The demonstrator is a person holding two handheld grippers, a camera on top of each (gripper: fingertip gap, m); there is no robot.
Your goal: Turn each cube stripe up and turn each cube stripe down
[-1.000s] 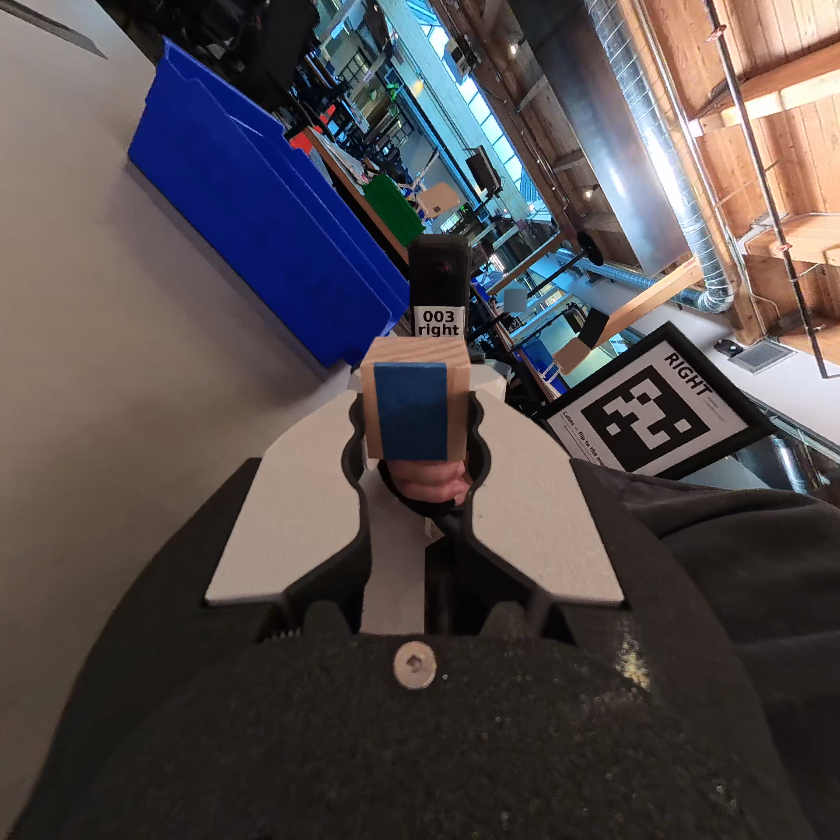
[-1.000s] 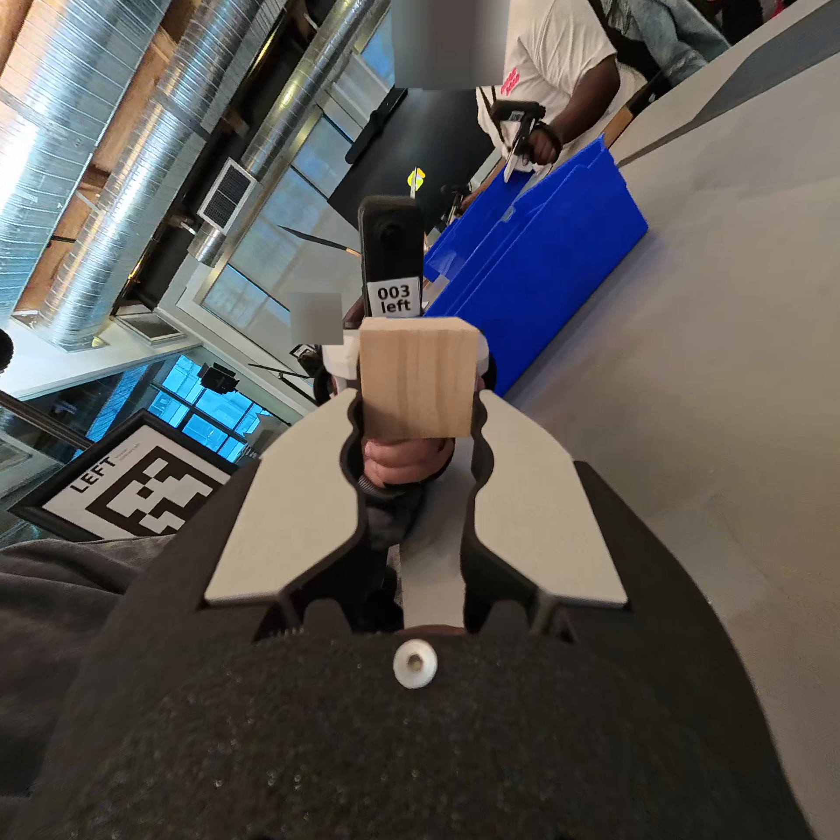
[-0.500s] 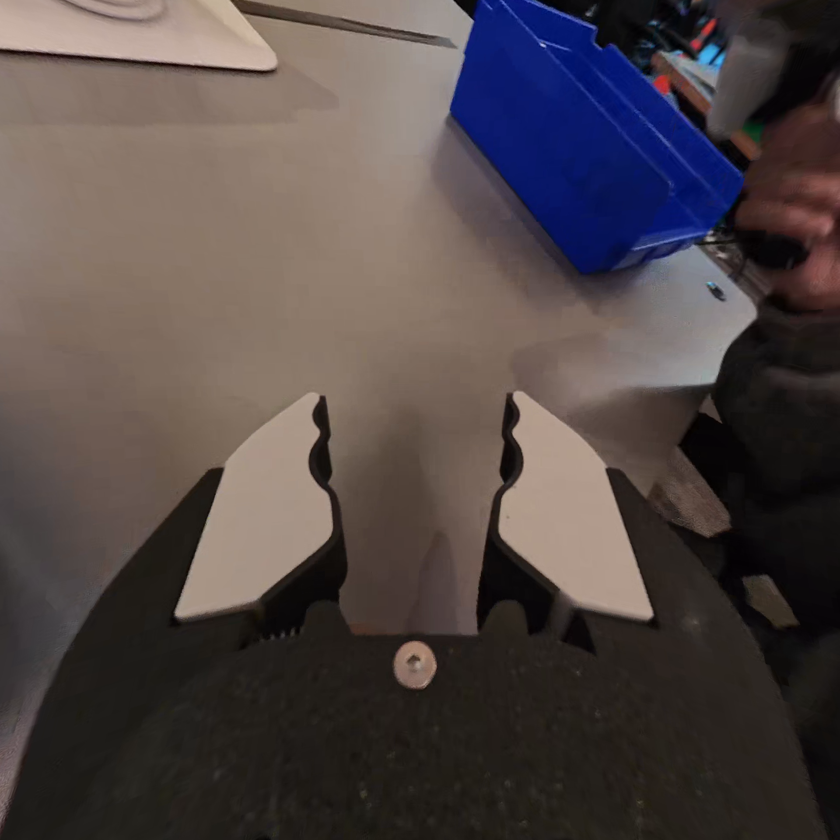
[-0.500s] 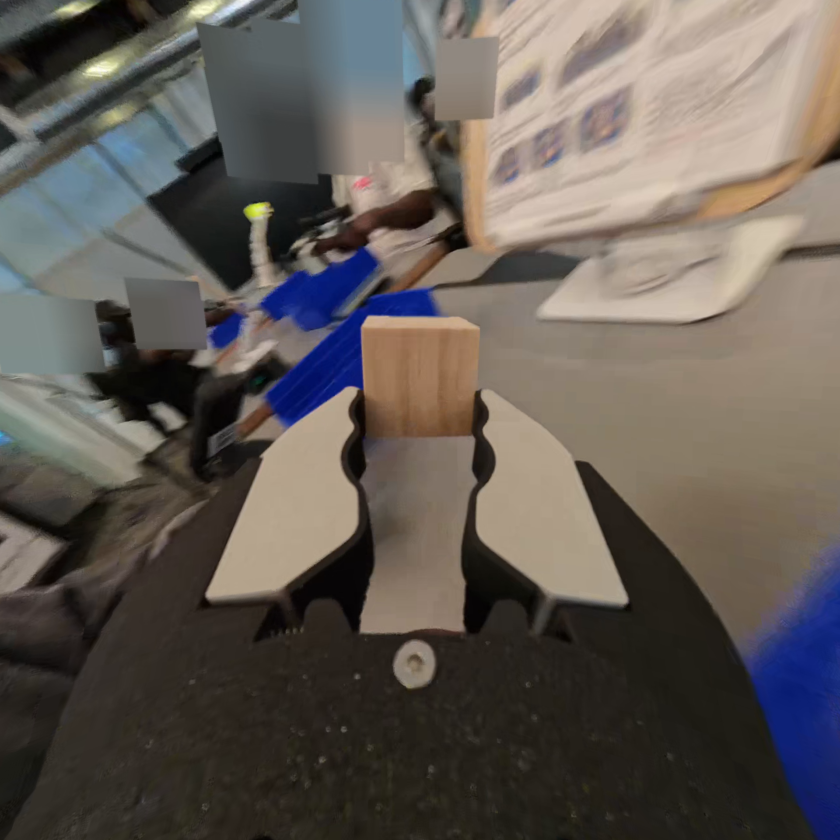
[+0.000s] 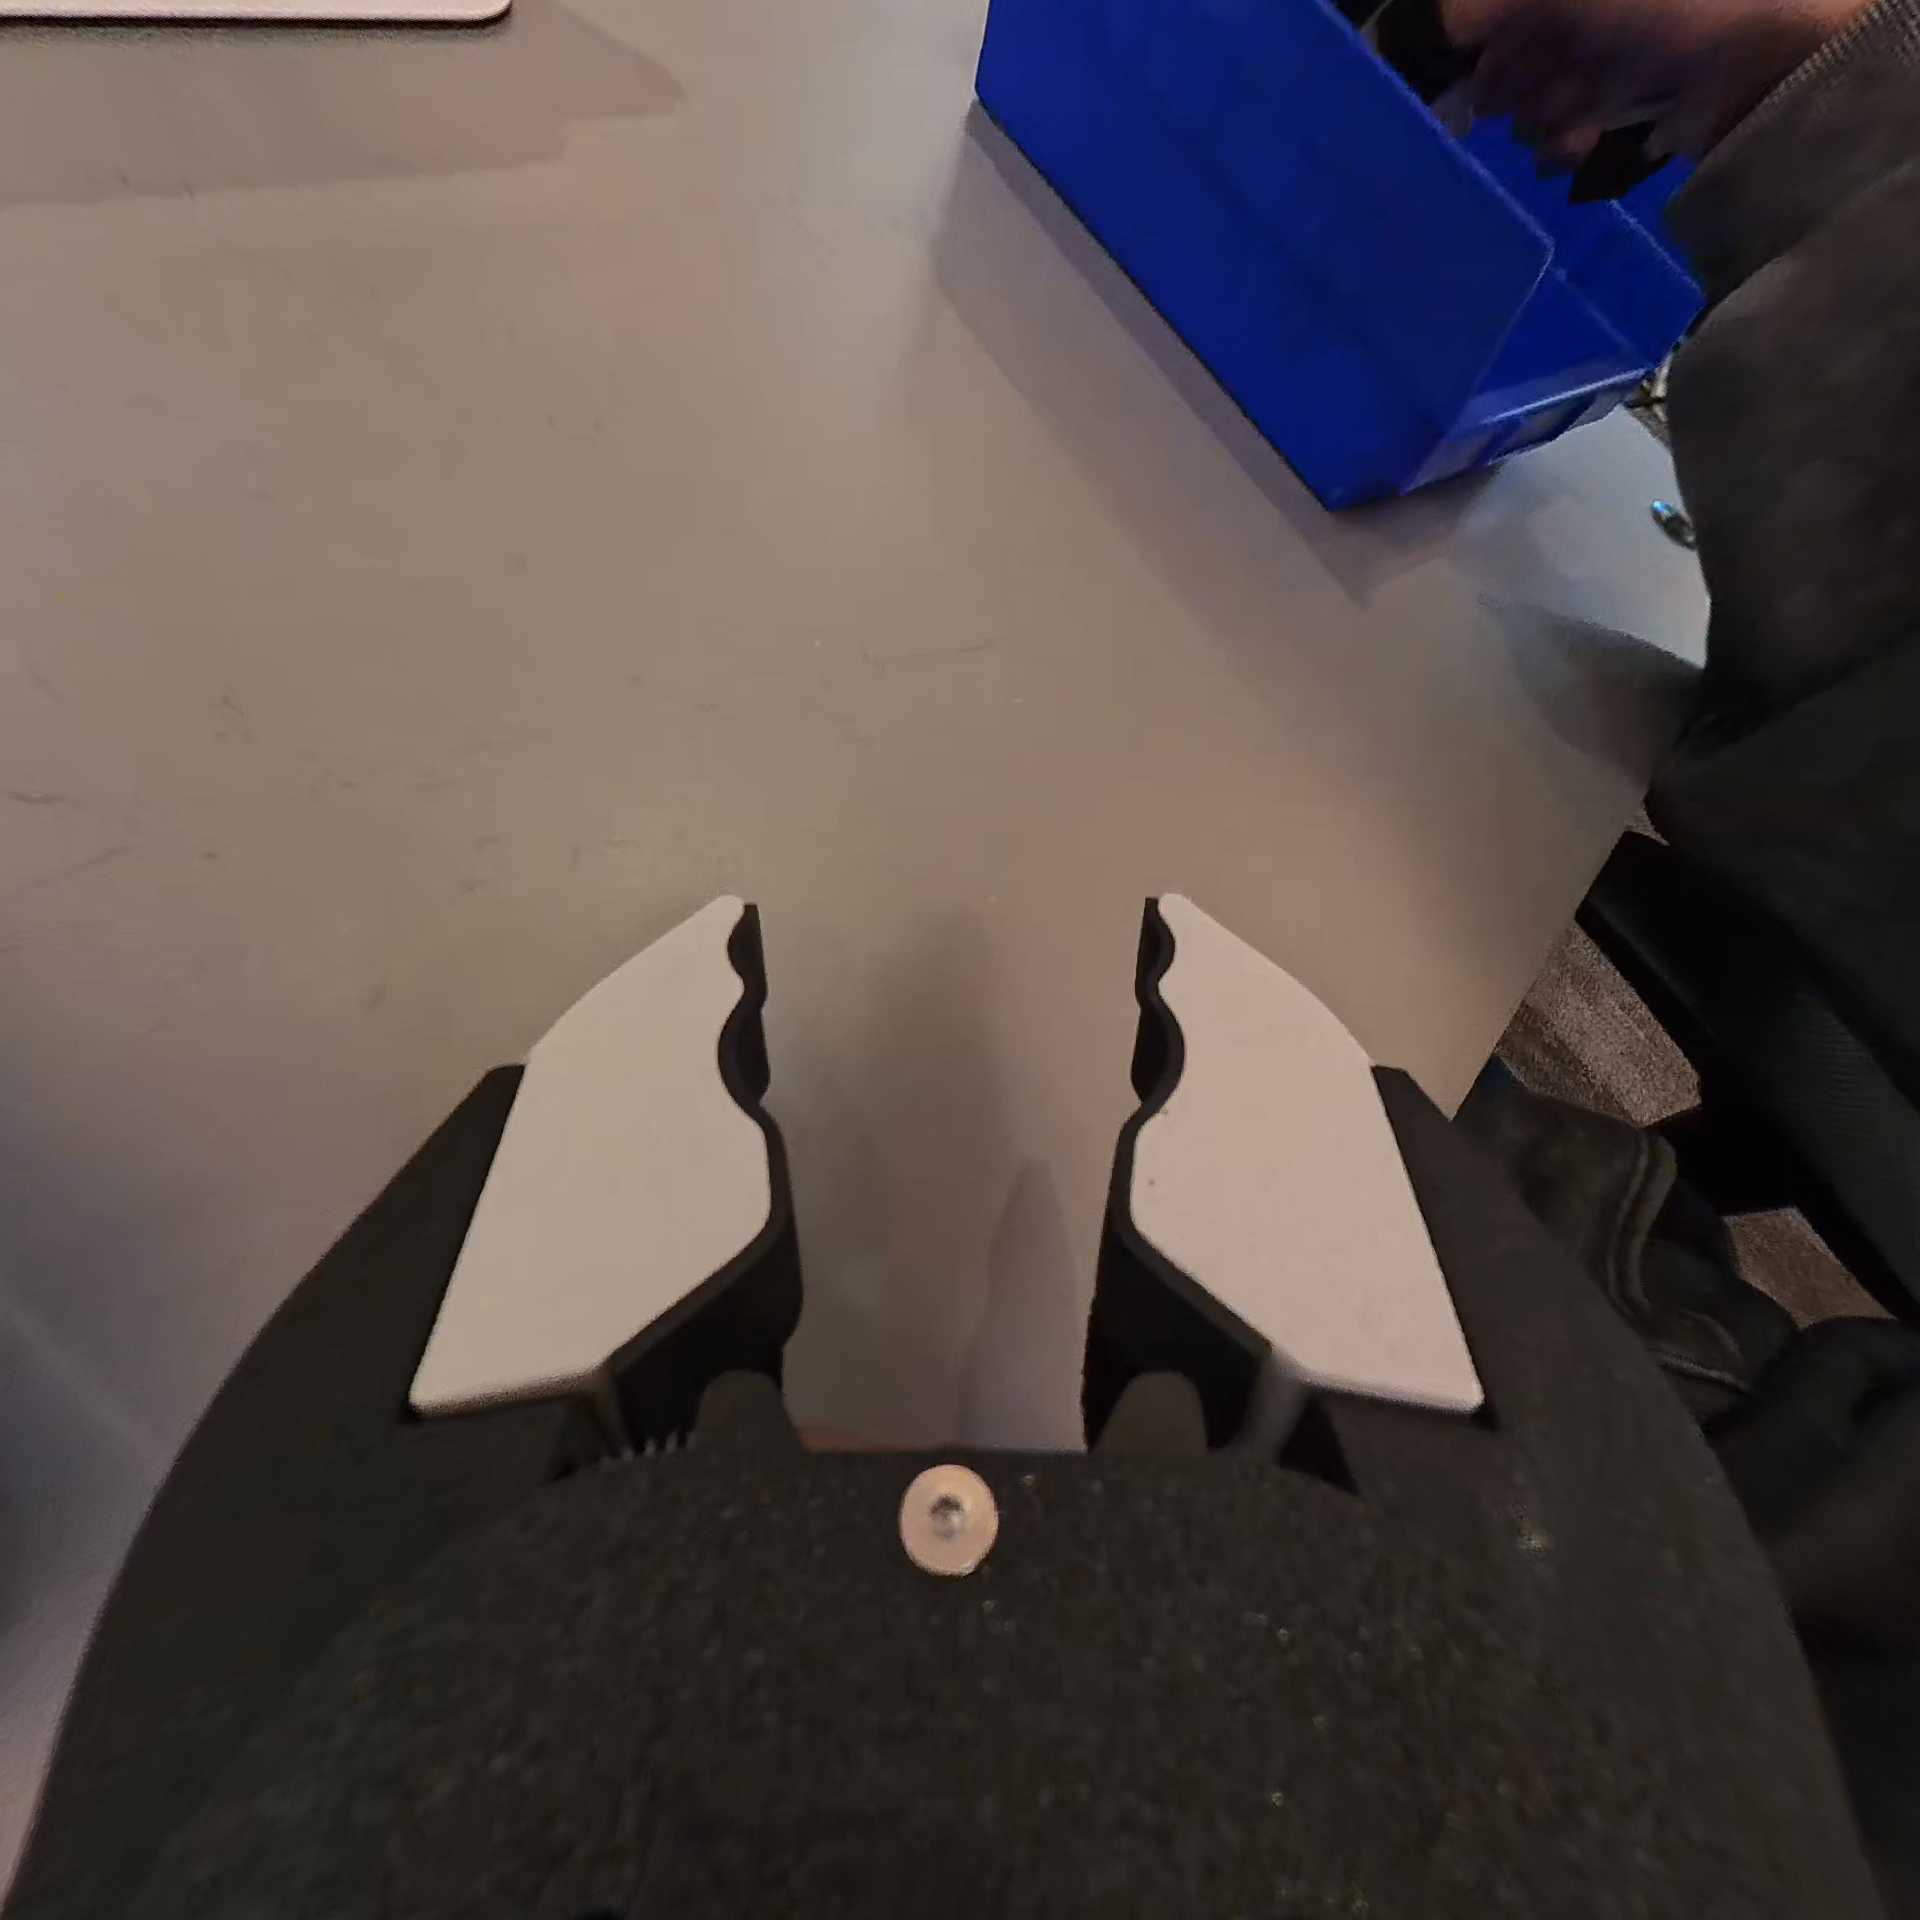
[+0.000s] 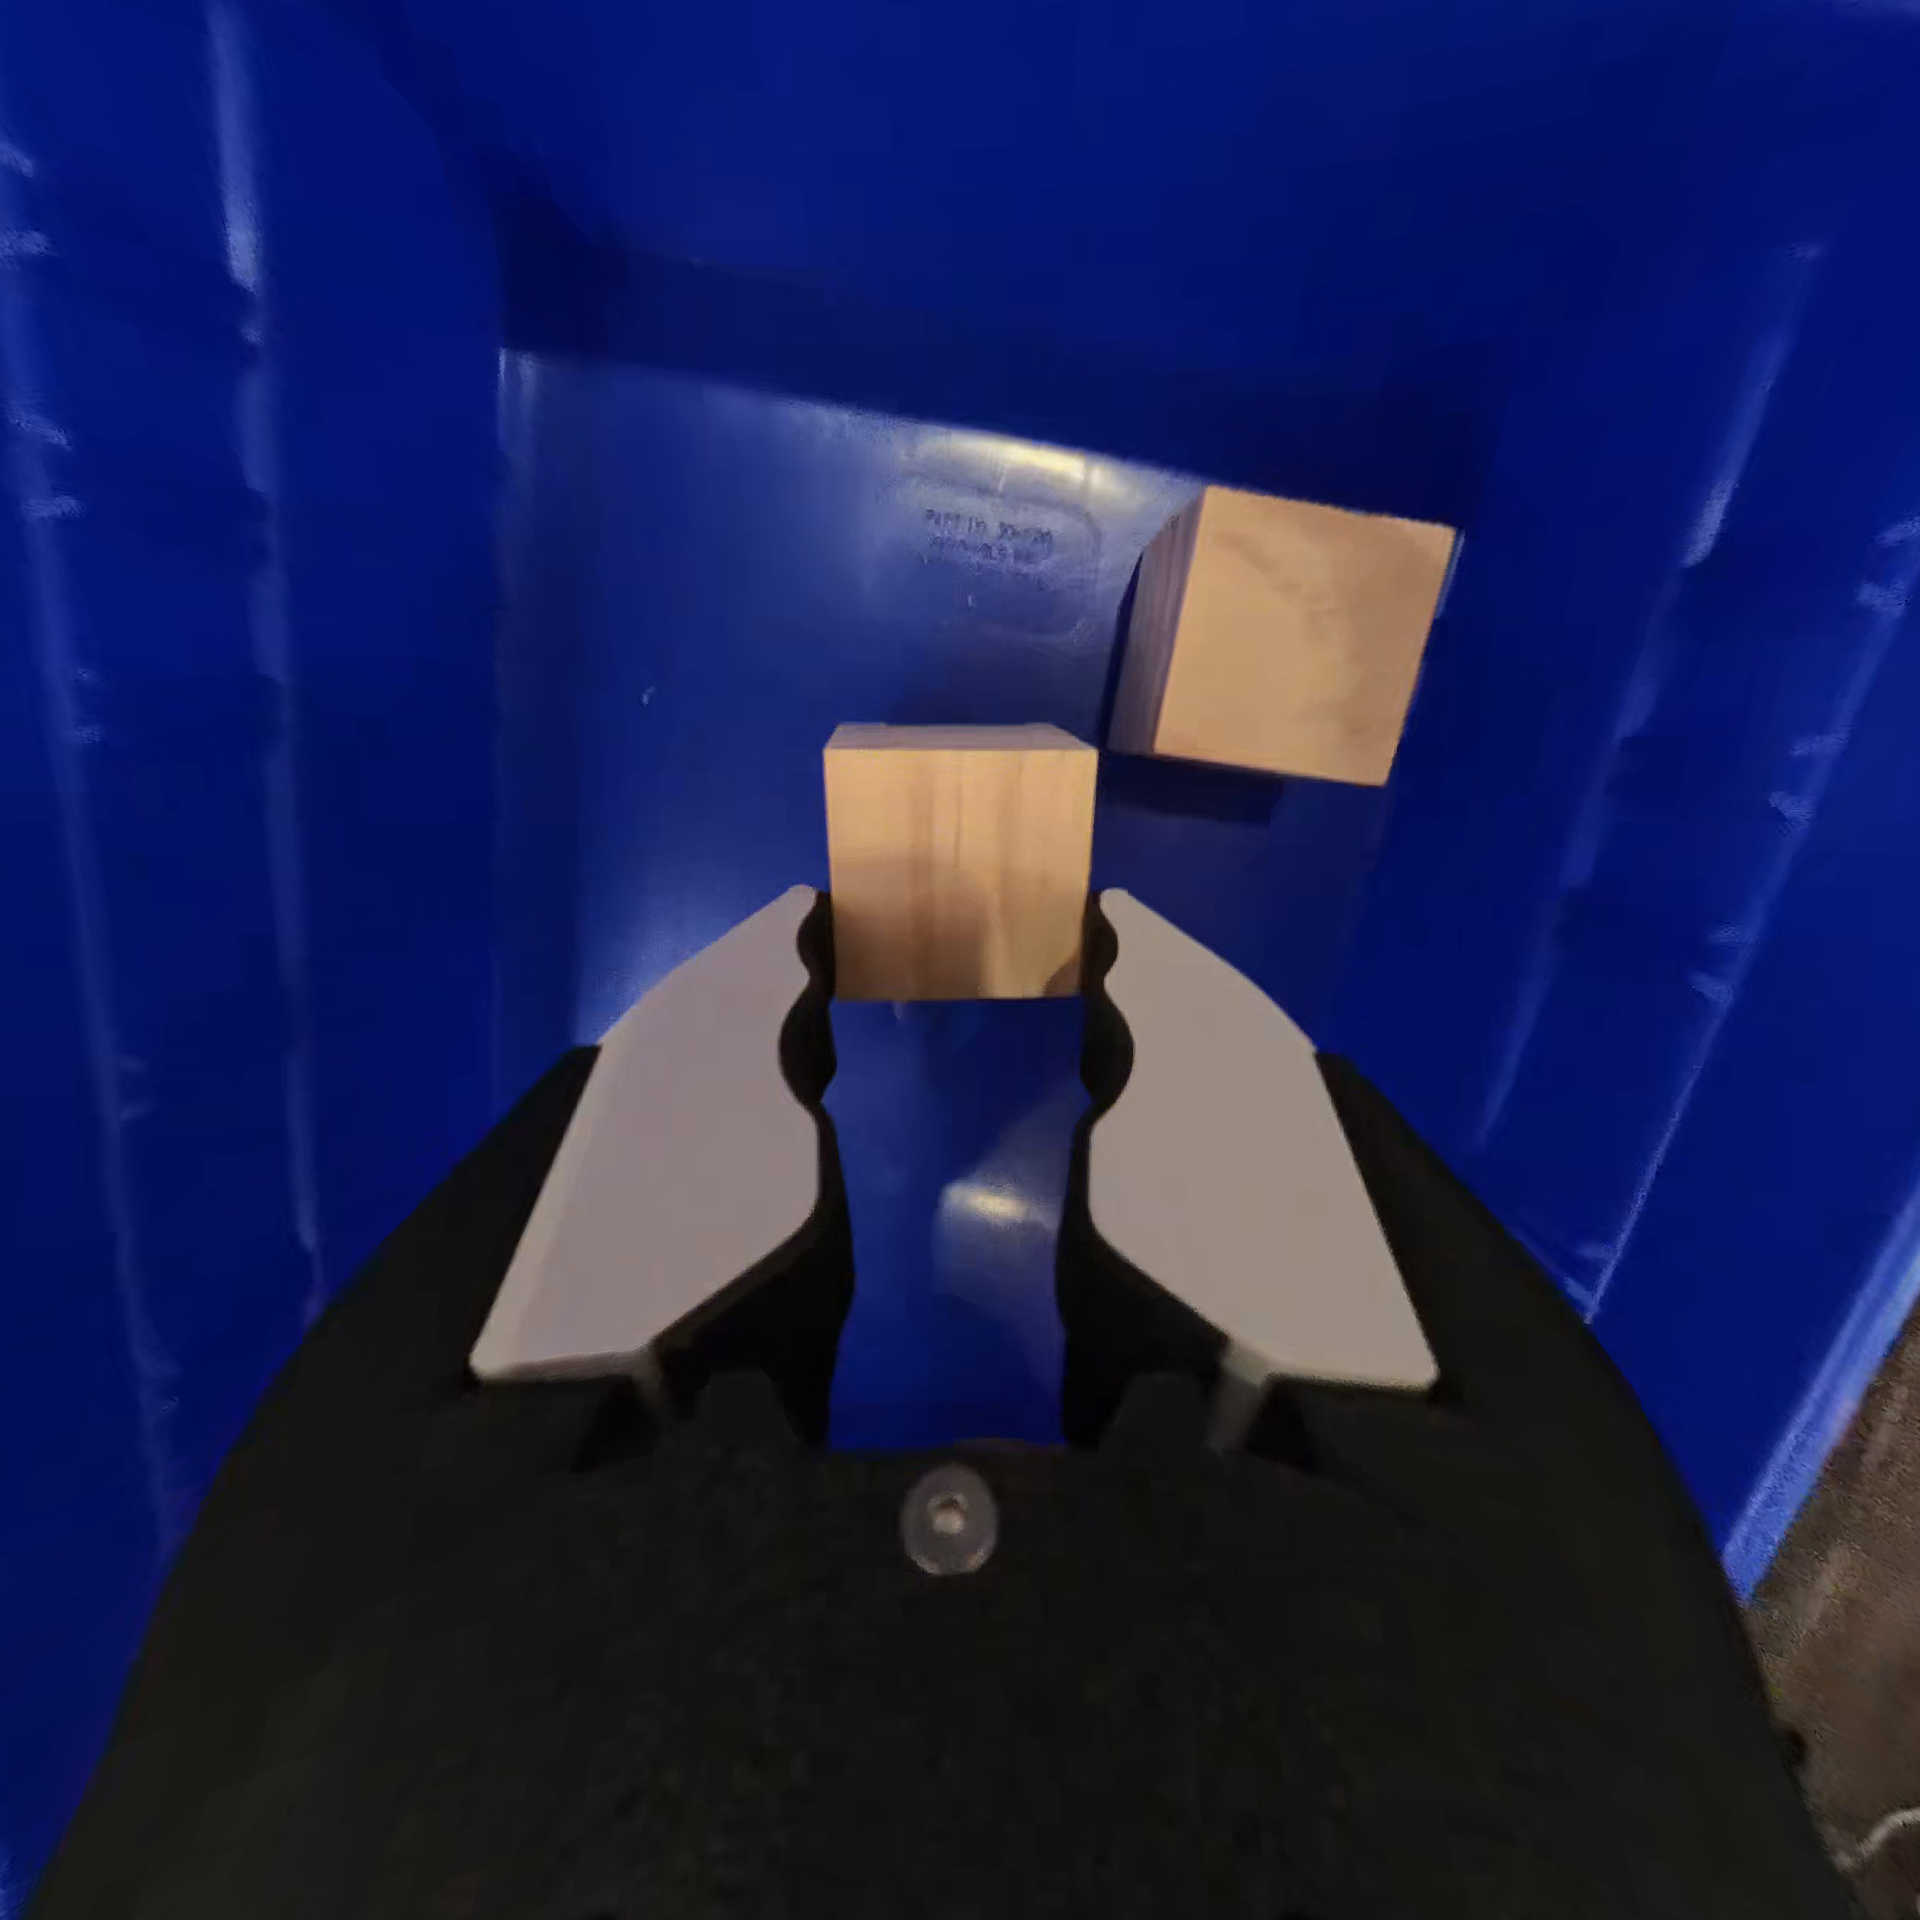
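Note:
My right gripper (image 6: pixel 958 906) is shut on a wooden cube (image 6: pixel 960 857) and holds it inside a blue bin (image 6: pixel 312 623), above the bin's floor. The cube's facing side is plain wood; no stripe shows. A second wooden cube (image 6: pixel 1288 649) lies on the bin floor to the upper right, plain face towards me. My left gripper (image 5: pixel 948 914) is open and empty over the bare grey table (image 5: pixel 468 520). No cube shows in the left wrist view.
A blue bin (image 5: pixel 1299 229) stands on the table at the upper right in the left wrist view, with a person's hand (image 5: pixel 1579 62) and dark sleeve (image 5: pixel 1818 416) over it. The table edge runs down the right. A white pad corner (image 5: pixel 260 8) lies at the far edge.
One second ago both grippers gripped one cube in the air. The left gripper let go, opened and swung down over the table. The right gripper carried the cube into the blue bin.

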